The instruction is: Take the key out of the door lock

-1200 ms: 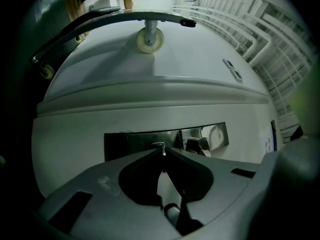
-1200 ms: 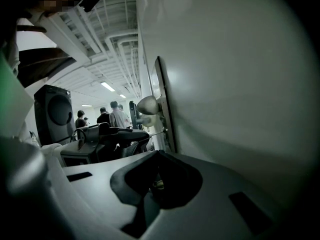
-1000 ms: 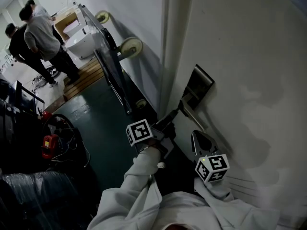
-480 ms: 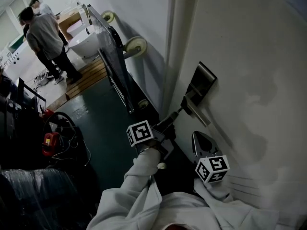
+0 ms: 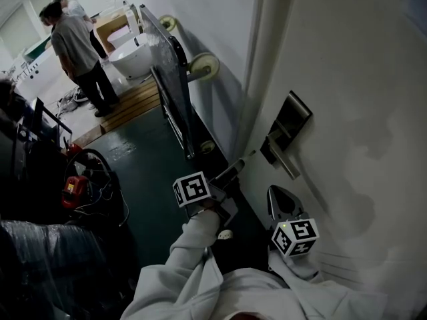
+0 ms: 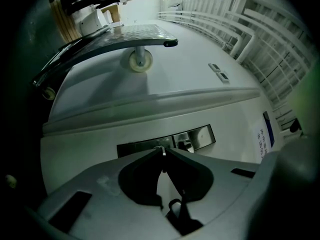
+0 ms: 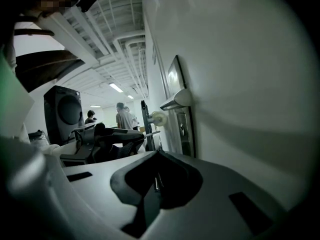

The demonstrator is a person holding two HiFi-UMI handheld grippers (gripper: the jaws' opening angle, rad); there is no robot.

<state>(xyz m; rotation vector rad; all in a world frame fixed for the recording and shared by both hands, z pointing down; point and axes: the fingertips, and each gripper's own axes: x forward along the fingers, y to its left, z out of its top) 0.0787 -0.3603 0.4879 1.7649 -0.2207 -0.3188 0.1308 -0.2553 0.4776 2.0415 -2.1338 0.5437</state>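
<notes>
Key (image 6: pixel 162 149): thin metal sliver, apparently already out | pinched in closed tips of left hand-held gripper (image 6: pixel 162 156), near but apart from lock plate (image 6: pixel 194 136), likely kept square to it for a straight pull | right hand-held gripper (image 7: pixel 156 182): jaws together on nothing, idle by door (image 5: pixel 353 72)

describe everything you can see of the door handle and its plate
A dark, glossy rectangular metal plate sits flat on the pale door. A silvery lever juts from it, slanting toward the right gripper. A small keyhole shows below the lever. Nothing appears to touch it: the left gripper, shut on a thin silvery key, points at it from just short.
</notes>
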